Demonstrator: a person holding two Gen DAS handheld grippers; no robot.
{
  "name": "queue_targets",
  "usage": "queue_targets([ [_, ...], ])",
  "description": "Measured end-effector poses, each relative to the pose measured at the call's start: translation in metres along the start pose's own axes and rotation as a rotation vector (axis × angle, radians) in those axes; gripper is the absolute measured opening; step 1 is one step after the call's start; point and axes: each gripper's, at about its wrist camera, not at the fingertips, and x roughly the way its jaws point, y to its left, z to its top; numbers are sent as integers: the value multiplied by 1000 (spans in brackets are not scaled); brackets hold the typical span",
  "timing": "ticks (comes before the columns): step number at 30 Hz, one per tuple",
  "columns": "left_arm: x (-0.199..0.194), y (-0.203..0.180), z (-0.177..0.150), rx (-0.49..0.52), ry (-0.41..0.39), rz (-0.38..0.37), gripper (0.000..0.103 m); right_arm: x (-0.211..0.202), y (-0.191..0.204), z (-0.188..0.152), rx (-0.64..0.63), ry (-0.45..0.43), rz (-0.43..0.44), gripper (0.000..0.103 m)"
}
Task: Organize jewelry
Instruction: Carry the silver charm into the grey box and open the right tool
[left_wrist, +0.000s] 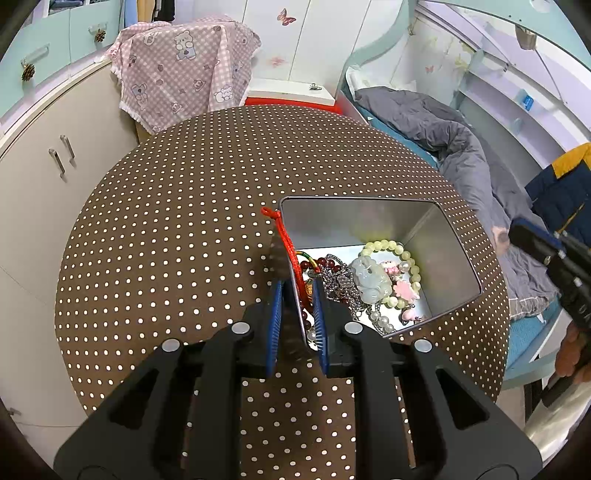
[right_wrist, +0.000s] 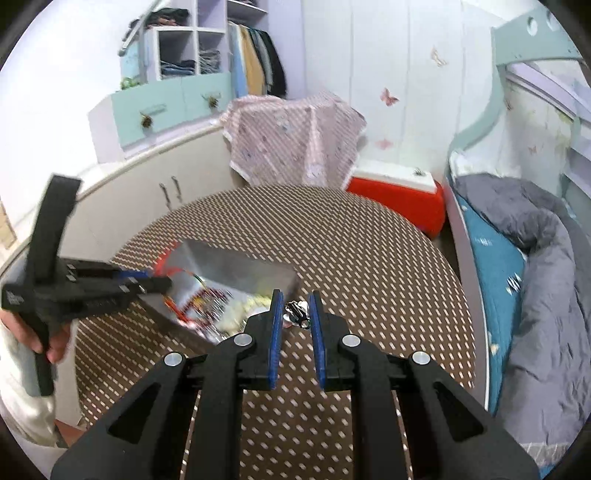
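A silver metal tin (left_wrist: 439, 240) stands on the brown polka-dot table (left_wrist: 184, 221). It holds a pale green bead bracelet (left_wrist: 384, 245), a jade pendant (left_wrist: 369, 282), a silver chain (left_wrist: 338, 282), dark red beads and pearls. A red cord (left_wrist: 286, 236) hangs over its left wall. My left gripper (left_wrist: 297, 291) is shut on the tin's near left wall. In the right wrist view the tin (right_wrist: 236, 269) is blurred. My right gripper (right_wrist: 295, 297) is open above a small silver piece of jewelry (right_wrist: 295, 314) on the table just right of the tin.
A bed with a grey quilt (left_wrist: 461, 147) lies to the right of the table. A red and white box (right_wrist: 399, 195) and a pink checked cloth (left_wrist: 181, 70) stand behind the table. White cabinets (left_wrist: 44, 177) run along the left.
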Motion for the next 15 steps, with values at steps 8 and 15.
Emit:
queue_targets([
  [8, -1, 0, 1, -4, 0, -4, 17, 18, 23, 22, -47, -5, 86, 13],
  [15, -1, 1, 2, -4, -2, -6, 17, 24, 22, 22, 2, 4, 62, 58],
])
